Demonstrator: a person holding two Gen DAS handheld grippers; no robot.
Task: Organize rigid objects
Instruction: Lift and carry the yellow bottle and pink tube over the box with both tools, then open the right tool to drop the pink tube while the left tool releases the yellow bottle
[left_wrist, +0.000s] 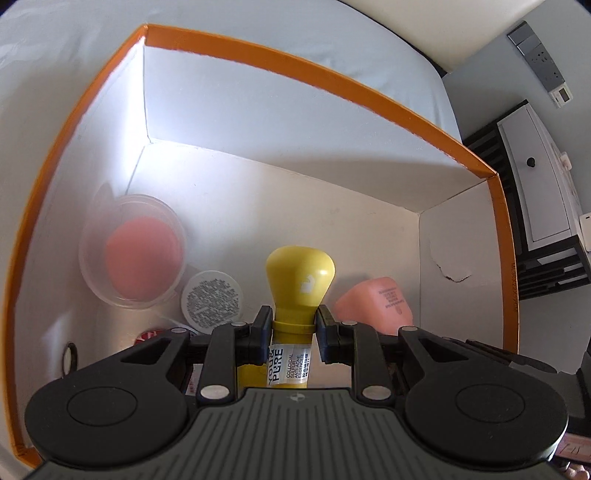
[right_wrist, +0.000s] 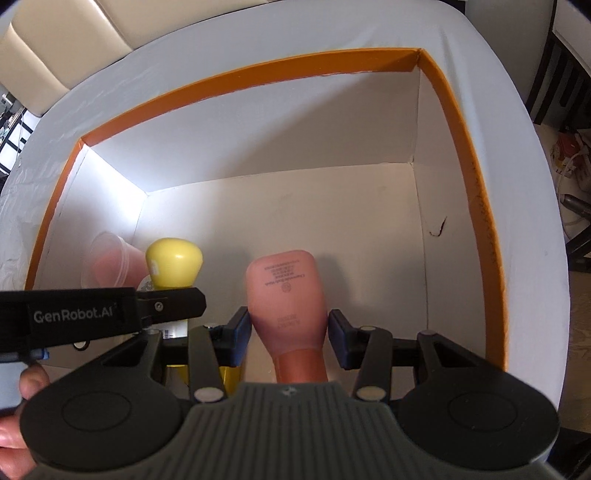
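My left gripper (left_wrist: 291, 323) is shut on a yellow bottle (left_wrist: 299, 280) at its neck, inside an orange-rimmed white box (left_wrist: 295, 64). The yellow bottle also shows in the right wrist view (right_wrist: 173, 264), with the left gripper's black body (right_wrist: 103, 314) in front of it. My right gripper (right_wrist: 290, 332) is around a pink bottle (right_wrist: 286, 291) in the same box (right_wrist: 476, 206); its left pad touches the bottle and its right pad stands slightly apart. The pink bottle also shows in the left wrist view (left_wrist: 376, 304).
A clear lidded cup with pink contents (left_wrist: 136, 251) and a white round lid with small print (left_wrist: 212, 299) lie at the box's left side. The right inner wall has a small tear (left_wrist: 448, 266). The box stands on a white sheet; dark furniture (left_wrist: 546, 184) is at the right.
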